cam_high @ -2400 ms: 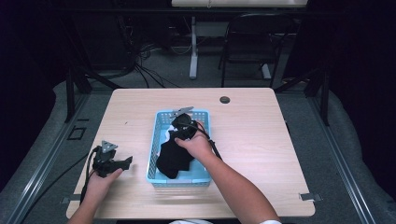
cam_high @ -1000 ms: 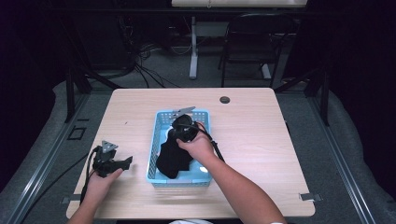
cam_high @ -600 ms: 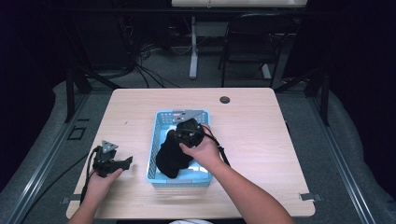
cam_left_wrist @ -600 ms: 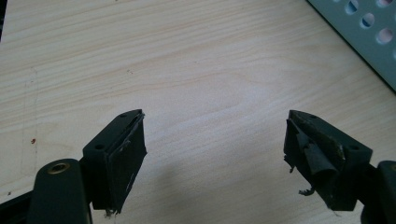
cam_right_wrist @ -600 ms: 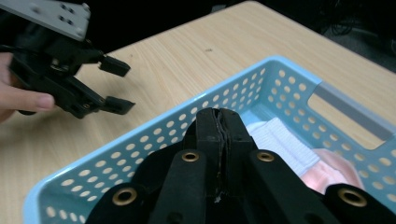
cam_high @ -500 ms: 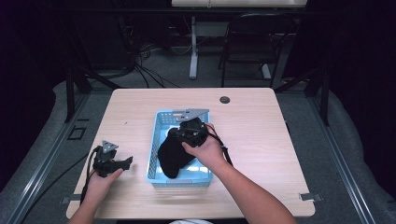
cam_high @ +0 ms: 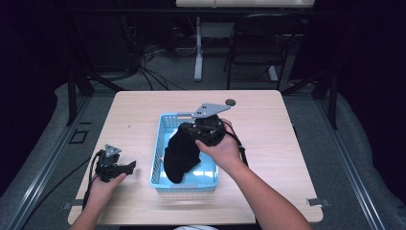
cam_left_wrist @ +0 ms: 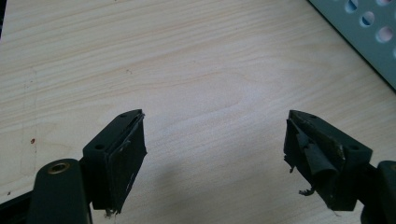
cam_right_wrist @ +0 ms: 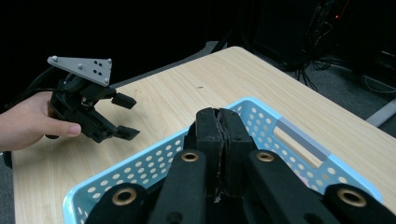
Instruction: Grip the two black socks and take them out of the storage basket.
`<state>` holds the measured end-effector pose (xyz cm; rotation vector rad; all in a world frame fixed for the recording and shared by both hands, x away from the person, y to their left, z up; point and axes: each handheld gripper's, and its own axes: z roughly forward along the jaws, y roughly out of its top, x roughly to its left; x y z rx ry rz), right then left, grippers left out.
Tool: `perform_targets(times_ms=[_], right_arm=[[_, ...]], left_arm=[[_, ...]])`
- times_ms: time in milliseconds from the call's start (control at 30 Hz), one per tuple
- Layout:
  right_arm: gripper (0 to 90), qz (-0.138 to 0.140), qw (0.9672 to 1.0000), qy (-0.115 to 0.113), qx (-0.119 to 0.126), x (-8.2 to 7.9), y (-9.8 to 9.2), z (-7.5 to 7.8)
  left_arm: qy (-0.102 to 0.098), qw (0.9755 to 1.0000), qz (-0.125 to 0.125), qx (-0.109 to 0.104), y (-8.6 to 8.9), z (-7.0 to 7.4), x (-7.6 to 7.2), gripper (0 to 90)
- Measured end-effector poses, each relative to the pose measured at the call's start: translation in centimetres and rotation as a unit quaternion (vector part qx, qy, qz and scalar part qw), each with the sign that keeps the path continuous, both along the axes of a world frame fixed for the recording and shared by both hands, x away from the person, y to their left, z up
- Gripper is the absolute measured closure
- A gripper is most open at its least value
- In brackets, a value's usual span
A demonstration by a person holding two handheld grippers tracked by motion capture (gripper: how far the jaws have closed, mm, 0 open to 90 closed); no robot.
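A black cloth (cam_high: 181, 154) hangs over the light blue perforated basket (cam_high: 158, 143) in the middle of the wooden table. My right gripper (cam_high: 187, 129) is shut on the cloth's top edge and holds it up above the basket; its lower end still reaches inside. In the right gripper view the jaws (cam_right_wrist: 218, 116) stand pressed together over the basket rim (cam_right_wrist: 299, 140). My left gripper (cam_high: 130, 166) rests low at the table's left, held by a hand, open with nothing between its fingers. Its jaws (cam_left_wrist: 215, 140) stand wide apart over bare wood.
A small dark round object (cam_high: 231, 102) lies near the table's far edge. The basket's corner (cam_left_wrist: 369, 28) shows at the top right of the left gripper view. A black chair (cam_high: 258, 43) and cables stand on the floor behind the table.
My right gripper has risen and shifted slightly right and nearer, drawing the black cloth up out of the basket. The left gripper has stayed where it was.
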<state>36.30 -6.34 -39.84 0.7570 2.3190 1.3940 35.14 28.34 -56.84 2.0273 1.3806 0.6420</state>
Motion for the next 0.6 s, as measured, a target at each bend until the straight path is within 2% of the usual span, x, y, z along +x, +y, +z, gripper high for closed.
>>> perform_targets(times_ms=[200,300,400,433,467,533,600], right_arm=[[87.8,-0.005,1.0,0.0,0.008,-0.6,-1.7,0.9],[87.7,-0.014,0.9998,-0.006,0.014,-1.3,-3.7,1.9],[87.7,-0.021,0.9996,-0.01,0.018,-1.6,-4.6,2.3],[87.7,-0.029,0.9993,-0.012,0.022,-2.0,-5.7,2.7],[87.7,-0.029,0.9993,-0.012,0.022,-2.0,-5.7,2.7],[87.7,-0.042,0.9986,-0.02,0.023,-2.6,-7.2,3.0],[87.7,-0.047,0.9984,-0.022,0.023,-2.8,-7.7,3.1]], left_arm=[[0.0,1.0,0.0,0.0,0.0,0.0,0.0,20.8],[-0.001,1.0,0.0,0.001,0.0,0.0,0.0,20.8],[-0.001,1.0,0.0,0.001,0.0,0.0,0.0,20.8],[0.0,1.0,0.0,0.002,0.0,0.0,0.0,20.8],[0.0,1.0,0.0,0.002,0.0,0.0,0.0,20.8],[-0.001,1.0,-0.001,0.002,0.0,0.0,0.0,20.8],[0.0,1.0,0.0,0.002,0.0,-0.1,0.0,20.8]])
